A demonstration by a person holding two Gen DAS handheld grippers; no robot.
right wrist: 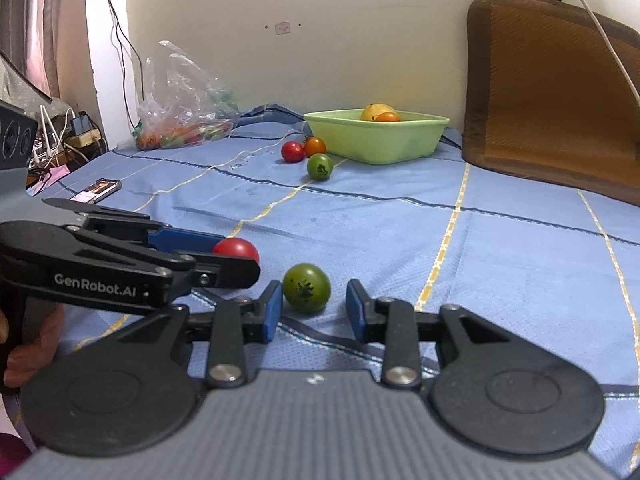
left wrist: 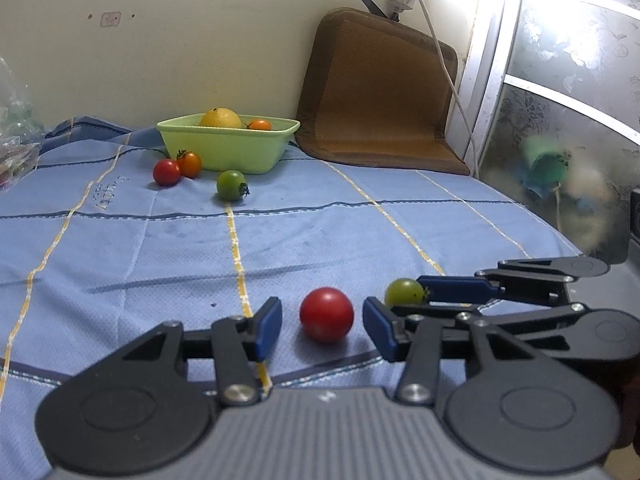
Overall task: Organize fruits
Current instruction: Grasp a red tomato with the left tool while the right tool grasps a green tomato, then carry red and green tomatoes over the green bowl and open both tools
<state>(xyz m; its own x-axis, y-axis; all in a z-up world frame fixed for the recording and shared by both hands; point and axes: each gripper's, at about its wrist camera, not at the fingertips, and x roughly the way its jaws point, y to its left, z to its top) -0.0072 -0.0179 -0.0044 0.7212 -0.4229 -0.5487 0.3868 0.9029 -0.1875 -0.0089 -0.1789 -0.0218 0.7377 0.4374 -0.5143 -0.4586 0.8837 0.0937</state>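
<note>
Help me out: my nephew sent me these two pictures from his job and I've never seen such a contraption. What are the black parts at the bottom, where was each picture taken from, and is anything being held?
There is no robot here. A person holds a two-fingered tool in each hand, and each tool carries a wide-angle camera looking out along its fingers. One picture comes from the left hand-held gripper, the other from the right hand-held gripper; each also shows in the other's view.

They sit over a blue checked cloth. A red tomato lies between the left one's blue pads, a green tomato between the right one's. Both sets of jaws are open, so nothing is held.

Further back stands a green tub holding a yellow fruit and an orange tomato. Three more tomatoes lie in front of it.
</note>
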